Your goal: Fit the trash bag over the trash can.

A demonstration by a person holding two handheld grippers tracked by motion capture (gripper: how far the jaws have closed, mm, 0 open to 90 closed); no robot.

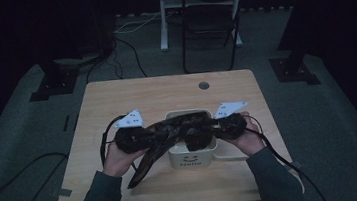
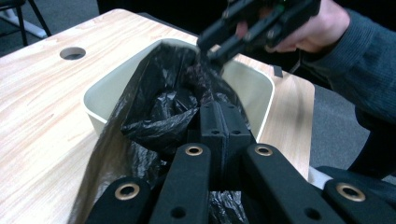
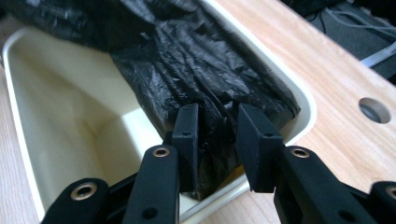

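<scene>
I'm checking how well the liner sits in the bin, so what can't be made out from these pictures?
- High view: the black bag blends into both grippers in the dim light; its edges are unclear.
- Left gripper view: the left gripper hides the fold it pinches; the bag covers the bin floor.
- Right gripper view: the right gripper straddles bunched plastic; pad contact is unclear, and the frame's top edge cuts off the bag.
</scene>
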